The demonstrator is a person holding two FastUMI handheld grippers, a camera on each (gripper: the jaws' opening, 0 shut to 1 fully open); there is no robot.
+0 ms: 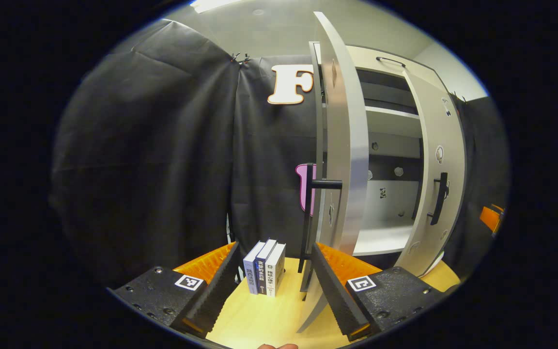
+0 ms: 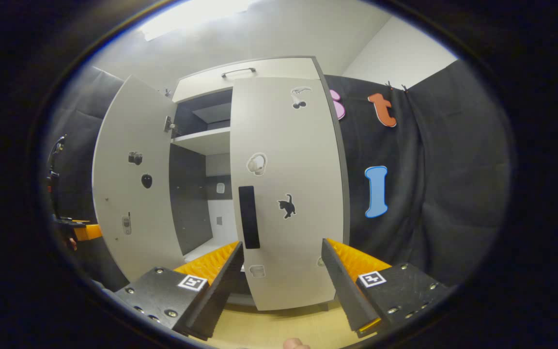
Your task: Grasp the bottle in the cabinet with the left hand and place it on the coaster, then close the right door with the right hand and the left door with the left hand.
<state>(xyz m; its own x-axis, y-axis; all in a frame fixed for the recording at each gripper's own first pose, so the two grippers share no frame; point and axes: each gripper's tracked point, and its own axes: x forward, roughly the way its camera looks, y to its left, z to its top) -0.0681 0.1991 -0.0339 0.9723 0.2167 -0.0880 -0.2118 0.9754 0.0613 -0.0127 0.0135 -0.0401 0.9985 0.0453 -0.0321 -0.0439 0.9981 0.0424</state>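
Right gripper view: right gripper (image 2: 281,278), fingers apart, faces the cabinet's nearly shut right door (image 2: 286,194). Left gripper (image 1: 274,291), fingers apart, nears the left door (image 1: 344,160); stiff, light, push near its handle (image 1: 325,184).

Right gripper (image 2: 281,283): its 2 fingers stand apart with nothing between them, pointed at the cabinet (image 2: 245,72). Right door (image 2: 286,194): nearly closed, a black handle (image 2: 249,217) on its face, several small stickers. Left door (image 2: 131,179): swung wide open, also stickered. Between the doors, 1 shelf (image 2: 201,141) and a dark interior show. Wooden tabletop (image 2: 269,329) below. At the far left edge, possibly the left gripper (image 2: 73,231), too distorted to confirm.
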